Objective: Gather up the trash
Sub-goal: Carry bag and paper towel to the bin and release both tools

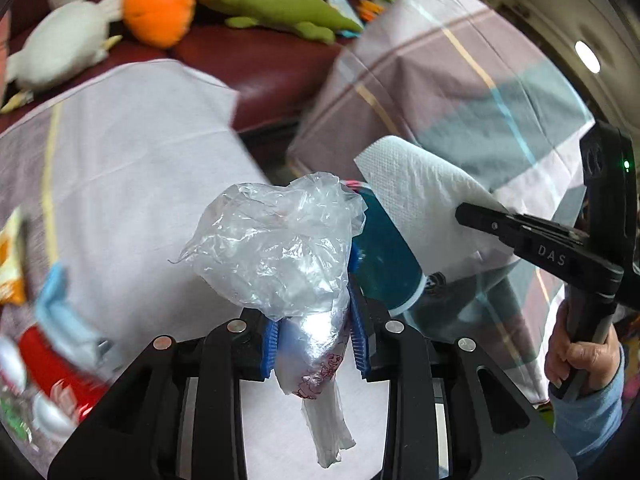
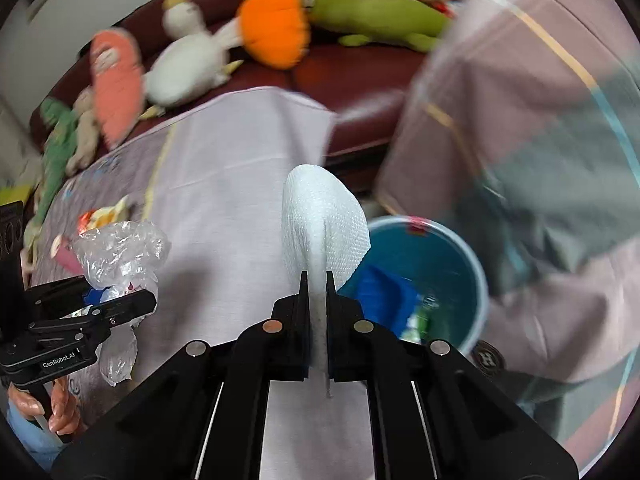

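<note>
A: Left gripper (image 1: 316, 344) pinches the plastic bag (image 1: 276, 248), right gripper (image 2: 318, 320) the paper towel (image 2: 324, 232). Bin (image 2: 476, 264) lower right, right-wrist view.

B: Get both over its rim before you let go; rim's blurred, prob. close.

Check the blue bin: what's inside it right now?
In the blue bin, a crumpled blue piece and a green-and-white scrap show. The paper towel held in the right gripper covers the bin's near-left part, so anything there is hidden.
</note>
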The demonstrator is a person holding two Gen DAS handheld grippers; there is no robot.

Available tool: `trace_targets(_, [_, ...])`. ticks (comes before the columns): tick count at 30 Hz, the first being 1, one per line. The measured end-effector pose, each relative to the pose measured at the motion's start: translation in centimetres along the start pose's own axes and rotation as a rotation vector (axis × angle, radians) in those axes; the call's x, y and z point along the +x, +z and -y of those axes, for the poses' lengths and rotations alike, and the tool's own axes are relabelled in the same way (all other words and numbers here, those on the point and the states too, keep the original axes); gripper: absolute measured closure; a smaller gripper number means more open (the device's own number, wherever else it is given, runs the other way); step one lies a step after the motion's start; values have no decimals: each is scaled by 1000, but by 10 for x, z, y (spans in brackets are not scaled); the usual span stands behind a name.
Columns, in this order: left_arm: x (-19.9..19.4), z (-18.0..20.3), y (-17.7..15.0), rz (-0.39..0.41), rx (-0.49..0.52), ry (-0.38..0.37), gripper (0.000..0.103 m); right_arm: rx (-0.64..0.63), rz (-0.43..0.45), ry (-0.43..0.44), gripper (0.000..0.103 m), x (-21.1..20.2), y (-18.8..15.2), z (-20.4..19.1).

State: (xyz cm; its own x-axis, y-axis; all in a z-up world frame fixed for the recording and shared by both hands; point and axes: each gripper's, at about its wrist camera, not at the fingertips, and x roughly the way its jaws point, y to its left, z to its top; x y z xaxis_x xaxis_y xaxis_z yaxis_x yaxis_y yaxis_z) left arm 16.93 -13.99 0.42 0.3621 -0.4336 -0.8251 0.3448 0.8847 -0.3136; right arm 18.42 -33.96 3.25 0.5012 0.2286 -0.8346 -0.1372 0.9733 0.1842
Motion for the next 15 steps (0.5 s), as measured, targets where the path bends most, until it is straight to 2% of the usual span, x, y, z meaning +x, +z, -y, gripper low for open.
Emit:
trace_targets(5, [48, 37, 16, -54, 40, -2, 72, 98, -6, -27, 97, 3, -15, 64])
trace_targets(12, [99, 61, 28, -114, 61, 13, 71, 172, -37, -18, 97, 20, -32, 113])
trace_targets(13, [102, 63, 29, -117, 60, 15, 70, 179, -39, -15, 97, 21, -33, 118])
trace_targets(15, [114, 66, 33, -125, 54, 25, 62, 191, -40, -12, 97, 24, -34, 126])
